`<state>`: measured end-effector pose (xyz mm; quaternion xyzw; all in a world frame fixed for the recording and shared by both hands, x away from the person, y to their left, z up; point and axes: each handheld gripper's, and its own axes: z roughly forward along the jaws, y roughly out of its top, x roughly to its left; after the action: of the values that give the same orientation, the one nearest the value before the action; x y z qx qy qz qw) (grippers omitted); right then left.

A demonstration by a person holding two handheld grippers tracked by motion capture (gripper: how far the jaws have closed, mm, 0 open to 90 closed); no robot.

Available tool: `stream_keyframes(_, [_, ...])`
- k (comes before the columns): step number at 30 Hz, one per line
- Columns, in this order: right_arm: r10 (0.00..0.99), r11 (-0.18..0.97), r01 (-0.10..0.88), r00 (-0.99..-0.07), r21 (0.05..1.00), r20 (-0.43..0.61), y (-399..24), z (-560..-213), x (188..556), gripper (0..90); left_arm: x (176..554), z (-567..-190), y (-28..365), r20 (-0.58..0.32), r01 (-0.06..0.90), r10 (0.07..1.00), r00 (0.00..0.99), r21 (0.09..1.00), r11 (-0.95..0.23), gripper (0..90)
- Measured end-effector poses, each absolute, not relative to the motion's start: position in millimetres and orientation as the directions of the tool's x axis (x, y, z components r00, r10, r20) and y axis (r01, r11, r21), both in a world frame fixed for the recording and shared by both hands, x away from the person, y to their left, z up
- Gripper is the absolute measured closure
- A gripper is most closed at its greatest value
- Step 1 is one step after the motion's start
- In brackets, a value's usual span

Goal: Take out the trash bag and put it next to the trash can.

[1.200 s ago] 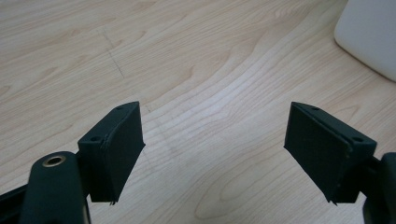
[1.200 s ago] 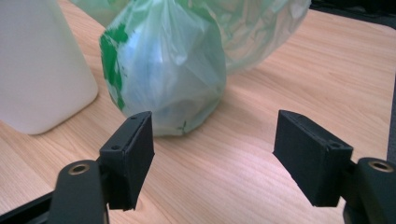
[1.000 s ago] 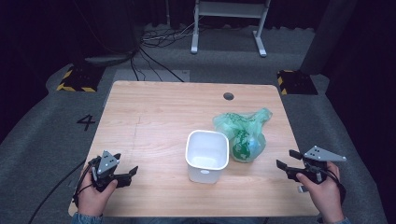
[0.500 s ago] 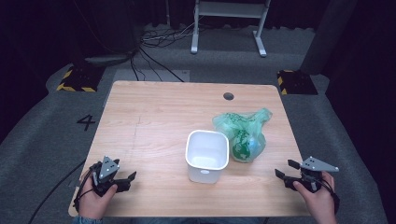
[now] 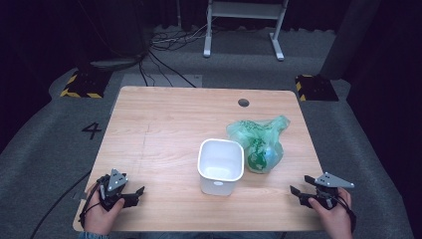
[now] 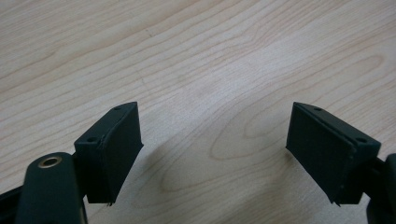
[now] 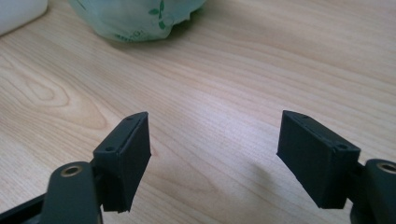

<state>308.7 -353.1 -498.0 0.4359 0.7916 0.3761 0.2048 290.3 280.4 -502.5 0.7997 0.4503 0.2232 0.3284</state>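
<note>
Both hands are resting at the near table [image 5: 164, 119] edge, the left gripper [image 5: 133, 195] gaping wide and empty, the right gripper [image 5: 298, 191] just opening wider with nothing between its jaws, so the next move, I judge, is reaching for the green bag [image 5: 259, 144] beside the white tub [image 5: 221, 164].

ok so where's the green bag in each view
High view: green bag right of centre, beside the white tub.
Left gripper view: not in it.
Right gripper view: green bag at top edge, left of centre.
Shared landmark: the white tub, top left corner there.
</note>
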Motion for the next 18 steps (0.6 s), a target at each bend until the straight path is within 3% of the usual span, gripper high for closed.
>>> stream_keyframes(8, [0.837,0.371,0.558,-0.548,0.743,-0.006,-349.2,-503.6,311.5,22.7,294.6,-505.6,283.8,0.024,0.595,0.873,0.487,0.722,-0.352,15.6])
stream_keyframes(18, [0.827,0.394,0.568,-0.562,0.722,-0.009,-344.4,-504.8,319.0,12.8,298.1,-506.0,285.1,-0.015,0.623,0.877,0.481,0.709,-0.330,13.2])
